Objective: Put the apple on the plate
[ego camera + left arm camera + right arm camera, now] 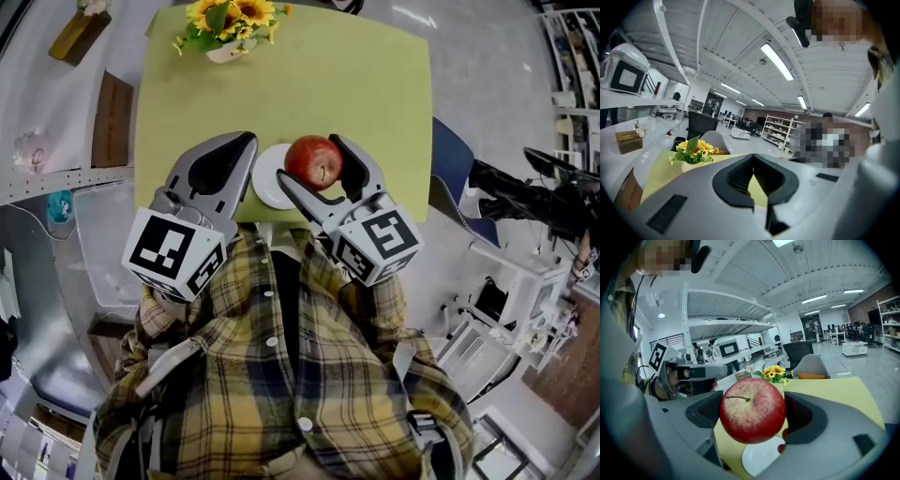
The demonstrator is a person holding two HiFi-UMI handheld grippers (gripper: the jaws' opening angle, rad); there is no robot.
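Observation:
A red apple [314, 161] is clamped between the jaws of my right gripper [315, 161], which is shut on it. The apple [752, 409] hangs in the air, stem up, above a small white plate [761, 456]. In the head view the plate [269, 178] lies at the near edge of the yellow-green table [281, 94], and the apple overlaps its right side. My left gripper [246, 142] hovers just left of the plate. Its jaws meet at the tips with nothing between them, as the left gripper [752, 159] view also shows.
A pot of sunflowers [228, 23] stands at the table's far edge. A blue chair [452, 159] sits by the table's right side. On the left are a clear plastic bin [103, 244] and a white shelf with a tissue box [80, 33].

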